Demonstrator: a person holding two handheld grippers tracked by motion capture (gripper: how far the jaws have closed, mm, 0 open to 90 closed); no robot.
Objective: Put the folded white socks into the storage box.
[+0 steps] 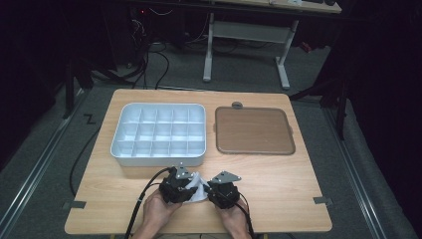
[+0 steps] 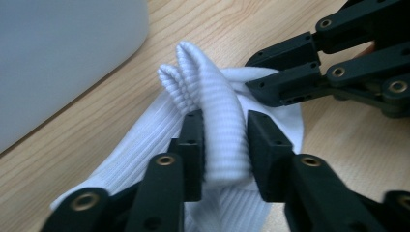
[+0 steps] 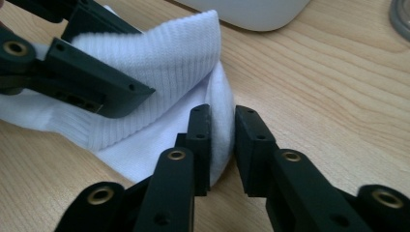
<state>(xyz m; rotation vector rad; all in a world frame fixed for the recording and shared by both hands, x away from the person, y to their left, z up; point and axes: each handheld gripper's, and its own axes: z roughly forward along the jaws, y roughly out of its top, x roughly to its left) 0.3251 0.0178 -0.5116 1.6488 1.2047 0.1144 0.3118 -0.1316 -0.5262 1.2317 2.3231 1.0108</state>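
On the light wooden table, the far left holds a white plastic tray divided into a grid of small compartments, lying flat with its near wall towards the person. Just in front of that near wall, at the table's near edge, sits the left gripper, held in the person's left hand with its black cable trailing back beside the wrist.

In the left gripper view its two black jaws stand on either side of a raised, ribbed fold of a white knitted sock. Both pads lie against the fabric, and the fold bulges between them; whether they pinch it firmly or only rest against it I cannot tell for sure, though the cloth looks squeezed. The sock's cuff ends stick up beyond the jaws, and the rest of it lies crumpled on the wood.

The sock sits between the two grippers, touching both. The right gripper, in the right hand, meets it from the other side. In the right gripper view its jaws stand a little apart around a folded edge of the sock; the left pad touches the fabric, while a narrow gap shows at the right pad.

Farther right, beyond the grippers, a brown flat rectangular lid with rounded corners lies beside the tray, apart from it.
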